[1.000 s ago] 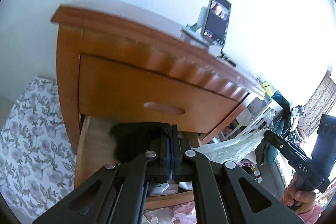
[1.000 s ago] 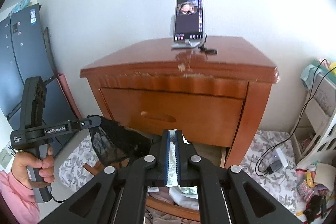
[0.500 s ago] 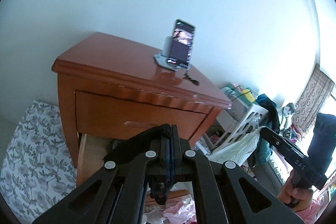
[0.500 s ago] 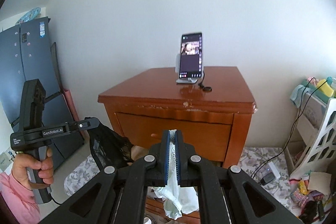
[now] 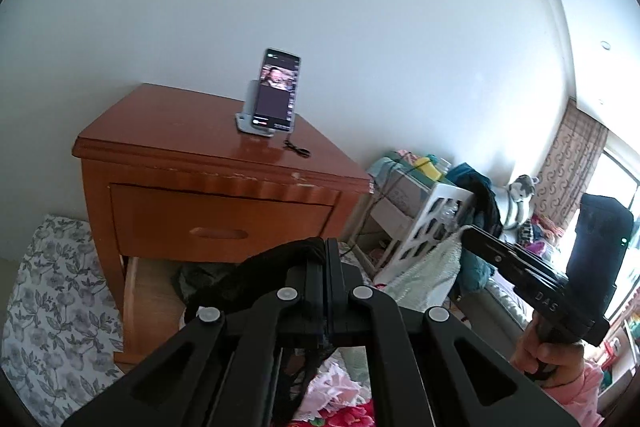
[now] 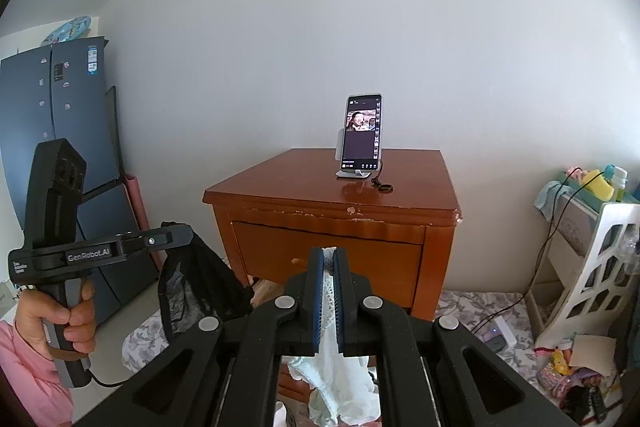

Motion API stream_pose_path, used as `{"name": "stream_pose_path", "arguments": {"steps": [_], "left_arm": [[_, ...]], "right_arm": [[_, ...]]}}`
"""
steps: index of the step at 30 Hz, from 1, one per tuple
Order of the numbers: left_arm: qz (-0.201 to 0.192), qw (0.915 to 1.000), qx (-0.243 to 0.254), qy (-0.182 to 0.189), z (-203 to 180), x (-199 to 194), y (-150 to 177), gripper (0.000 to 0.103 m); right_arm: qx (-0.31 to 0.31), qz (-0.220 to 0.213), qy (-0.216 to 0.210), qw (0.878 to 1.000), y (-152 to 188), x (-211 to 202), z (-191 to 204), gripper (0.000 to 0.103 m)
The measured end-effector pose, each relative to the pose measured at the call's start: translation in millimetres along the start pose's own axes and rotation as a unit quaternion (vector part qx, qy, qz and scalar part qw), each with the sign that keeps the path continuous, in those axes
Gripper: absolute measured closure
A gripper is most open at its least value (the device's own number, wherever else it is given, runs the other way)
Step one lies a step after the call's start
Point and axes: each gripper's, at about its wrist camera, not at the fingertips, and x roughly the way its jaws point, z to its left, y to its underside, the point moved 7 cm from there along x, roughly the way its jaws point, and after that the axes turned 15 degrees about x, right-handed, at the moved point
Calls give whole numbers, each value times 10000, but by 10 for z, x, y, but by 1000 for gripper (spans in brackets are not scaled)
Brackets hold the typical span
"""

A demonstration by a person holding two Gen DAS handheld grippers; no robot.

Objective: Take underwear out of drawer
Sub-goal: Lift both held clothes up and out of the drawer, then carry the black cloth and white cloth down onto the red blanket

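In the left wrist view my left gripper (image 5: 325, 249) is shut on black lace underwear (image 5: 256, 279), which drapes over its left finger. It is held in front of the wooden nightstand (image 5: 180, 151), above and back from the open lower drawer (image 5: 140, 291). My right gripper (image 6: 329, 255) is shut on pale mint and white underwear (image 6: 340, 379) that hangs down between its fingers. Each gripper shows in the other's view: the right gripper (image 5: 470, 235) with its pale underwear (image 5: 436, 263), the left gripper (image 6: 186, 233) with the black underwear (image 6: 196, 291) dangling.
A phone (image 6: 362, 135) stands on a holder on the nightstand top, with a small cord beside it. The upper drawer (image 6: 328, 259) is closed. A dark fridge (image 6: 48, 107) is at the left, a white rack (image 6: 600, 267) at the right. Clothes lie on the floral floor mat (image 5: 52, 307).
Both grippers have drawn back and up from the nightstand, each carrying its underwear out of the lower drawer. The nightstand now looks smaller and farther off.
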Motion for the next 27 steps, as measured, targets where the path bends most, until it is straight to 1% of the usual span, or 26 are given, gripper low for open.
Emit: {"name": "stream_pose_path", "arguments": {"steps": [7,10,13,16,21,27], "left_arm": [[116,9997,171,140,-190,-30,164,103],[303,9991,209,214,-243,49,317,103],[578,9977,214,277,-276,191,538,103],[964,9943,167,415,-304,388,848,102],[1517,9874,-22,441,-254,718,1347,102],[2115,9762,-262,409,-149,1070,1916,102]], "right_arm": [[-13,98,38,9999,192,-142,-64,98],[-11,242,65,9997,325,-116,-118,98],[-40,424,123,9990,482,-52,-171,98],[-50,737,154,9971,721,79,-249,98],[-82,1299,328,9910,1171,361,-435,98],[84,2017,541,9779,1745,710,-754,98]]}}
